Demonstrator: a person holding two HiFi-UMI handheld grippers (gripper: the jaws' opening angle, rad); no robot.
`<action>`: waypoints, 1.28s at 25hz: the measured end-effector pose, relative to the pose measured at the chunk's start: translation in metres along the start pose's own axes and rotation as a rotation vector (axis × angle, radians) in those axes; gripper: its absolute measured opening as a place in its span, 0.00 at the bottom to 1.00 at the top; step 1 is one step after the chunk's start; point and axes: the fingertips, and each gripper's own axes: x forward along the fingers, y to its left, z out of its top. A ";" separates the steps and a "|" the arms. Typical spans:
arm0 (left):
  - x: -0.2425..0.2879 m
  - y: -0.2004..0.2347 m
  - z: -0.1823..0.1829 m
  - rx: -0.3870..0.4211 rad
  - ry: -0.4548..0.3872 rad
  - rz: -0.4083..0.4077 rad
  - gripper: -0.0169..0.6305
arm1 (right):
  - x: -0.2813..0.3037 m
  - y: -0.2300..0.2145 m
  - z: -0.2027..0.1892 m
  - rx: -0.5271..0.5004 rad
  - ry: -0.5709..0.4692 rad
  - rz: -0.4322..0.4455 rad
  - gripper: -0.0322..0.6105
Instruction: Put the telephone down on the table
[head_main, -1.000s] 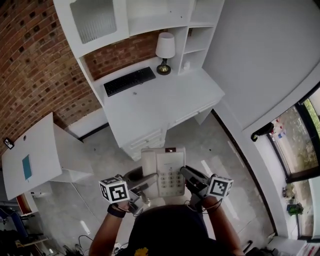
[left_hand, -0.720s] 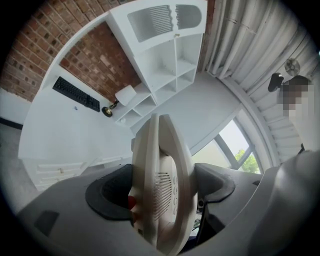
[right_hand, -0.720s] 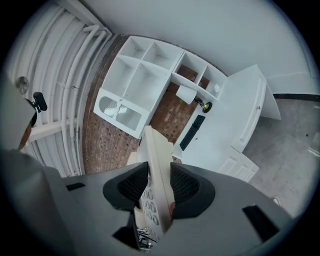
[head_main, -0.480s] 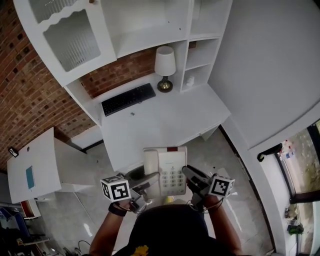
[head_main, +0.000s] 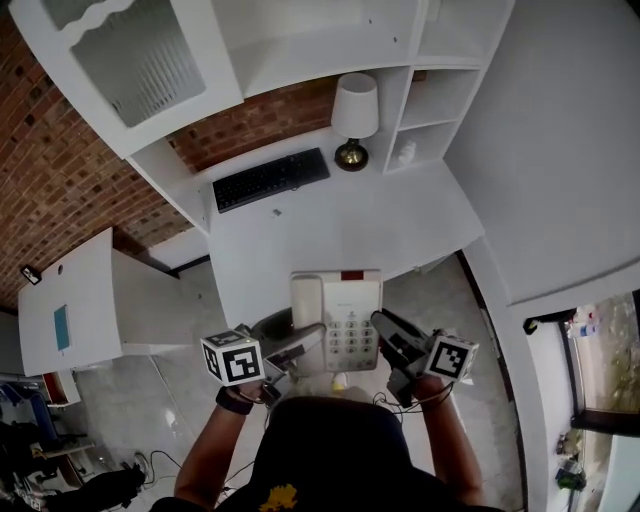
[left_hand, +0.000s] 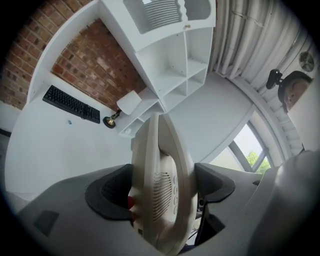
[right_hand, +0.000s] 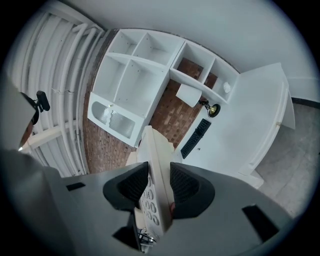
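Telephone (head_main: 338, 318), pinched at opposite edges by left tongs (head_main: 298, 343) and right tongs (head_main: 386, 336), could drop short of worktop (head_main: 340, 225) if either grip loosens.

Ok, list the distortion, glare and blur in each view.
Head view: sharp, evenly lit, desk edges bowed by the wide lens. Left gripper view: black rounded corners, window washed out, telephone close and soft. Right gripper view: same vignette, shelves curved.

I see the telephone (head_main: 337, 322) held at the near edge of the bench (head_main: 400, 225), my left gripper (head_main: 298, 345) on its left side and my right gripper (head_main: 384, 328) on its right. At the bench's back lies the keyboard (head_main: 270, 180), with the lamp (head_main: 354, 115) to its right.
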 end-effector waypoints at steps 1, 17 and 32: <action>0.002 0.007 0.007 -0.003 -0.005 0.003 0.65 | 0.008 -0.004 0.004 0.001 0.007 -0.006 0.25; 0.042 0.133 0.079 -0.136 -0.008 -0.059 0.65 | 0.129 -0.067 0.052 0.004 0.067 -0.175 0.25; 0.085 0.229 0.073 -0.170 0.046 0.028 0.65 | 0.184 -0.169 0.051 0.114 0.112 -0.155 0.25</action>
